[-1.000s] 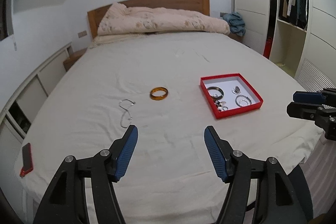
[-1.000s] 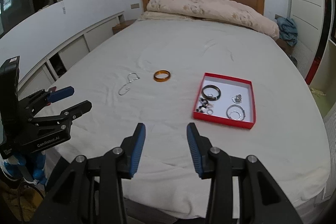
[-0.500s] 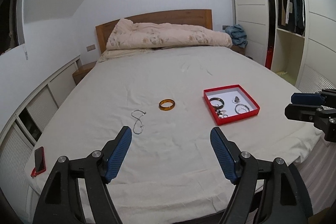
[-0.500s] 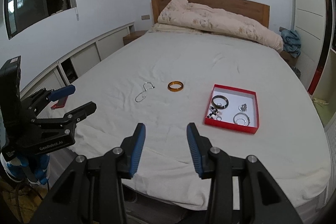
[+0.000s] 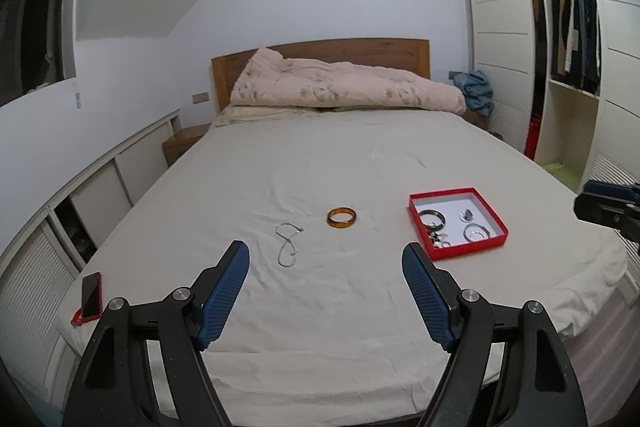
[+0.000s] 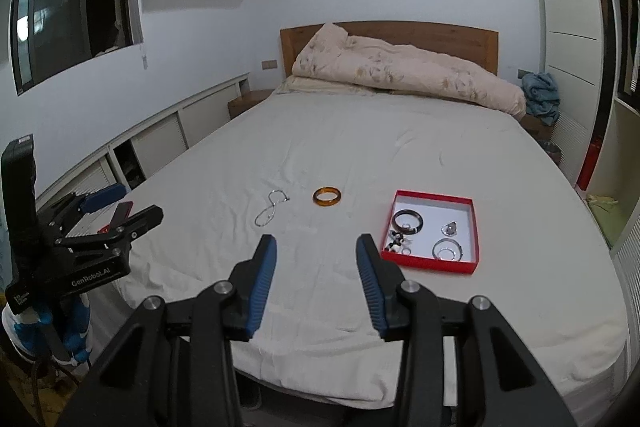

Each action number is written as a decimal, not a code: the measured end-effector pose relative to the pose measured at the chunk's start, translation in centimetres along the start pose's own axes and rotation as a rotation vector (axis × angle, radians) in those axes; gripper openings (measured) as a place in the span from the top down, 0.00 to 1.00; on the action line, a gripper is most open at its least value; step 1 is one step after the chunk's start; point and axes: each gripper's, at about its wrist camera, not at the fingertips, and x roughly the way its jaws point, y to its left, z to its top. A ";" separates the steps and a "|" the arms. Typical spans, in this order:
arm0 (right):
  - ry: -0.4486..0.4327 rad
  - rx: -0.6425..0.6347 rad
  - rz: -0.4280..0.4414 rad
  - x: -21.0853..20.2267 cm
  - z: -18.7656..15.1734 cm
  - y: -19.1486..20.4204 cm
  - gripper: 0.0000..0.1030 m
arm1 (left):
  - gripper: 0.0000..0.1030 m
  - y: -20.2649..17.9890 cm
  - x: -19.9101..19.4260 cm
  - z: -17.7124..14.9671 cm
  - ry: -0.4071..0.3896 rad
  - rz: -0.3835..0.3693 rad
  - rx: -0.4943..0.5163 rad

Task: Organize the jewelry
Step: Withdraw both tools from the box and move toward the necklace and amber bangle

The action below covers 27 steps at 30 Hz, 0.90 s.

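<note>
White bed (image 5: 320, 163) holds 1 amber bangle (image 5: 341, 217), 1 chain (image 5: 288, 243), 1 red tray (image 5: 416, 203); both tongs (image 5: 325, 279) (image 6: 316, 269) gape, gripping nothing.

One tray (image 5: 499, 220) — one bangle (image 5: 341, 217), one chain (image 5: 288, 243)

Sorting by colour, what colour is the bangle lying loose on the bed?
Amber-brown bangle, clearest in the right wrist view.
</note>
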 end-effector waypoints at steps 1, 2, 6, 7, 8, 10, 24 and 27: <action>-0.001 0.002 -0.001 0.0 0.0 -0.1 0.58 | 0.24 0.1 0.0 0.0 -0.001 0.004 -0.005; -0.001 0.005 -0.002 0.1 0.0 -0.2 0.58 | 0.24 0.1 0.1 0.0 -0.002 0.007 -0.009; 0.012 0.009 -0.003 0.7 -0.3 -0.4 0.57 | 0.24 0.0 0.4 -0.1 0.001 0.013 -0.008; 0.013 0.009 -0.002 0.8 -0.3 -0.4 0.57 | 0.24 -0.1 0.5 -0.2 0.003 0.015 -0.003; 0.016 0.009 0.001 1.0 -0.3 -0.4 0.57 | 0.24 -0.2 0.5 -0.2 0.006 0.016 0.003; 0.023 0.008 0.006 1.3 -0.4 -0.4 0.57 | 0.24 -0.5 0.9 -0.3 0.021 0.021 0.014; 0.100 0.021 0.037 5.4 -1.5 -0.3 0.57 | 0.20 -0.4 2.9 -1.0 0.073 0.025 0.027; 0.111 0.025 0.040 5.9 -1.8 -0.3 0.57 | 0.20 -0.3 3.2 -1.0 0.077 0.029 0.024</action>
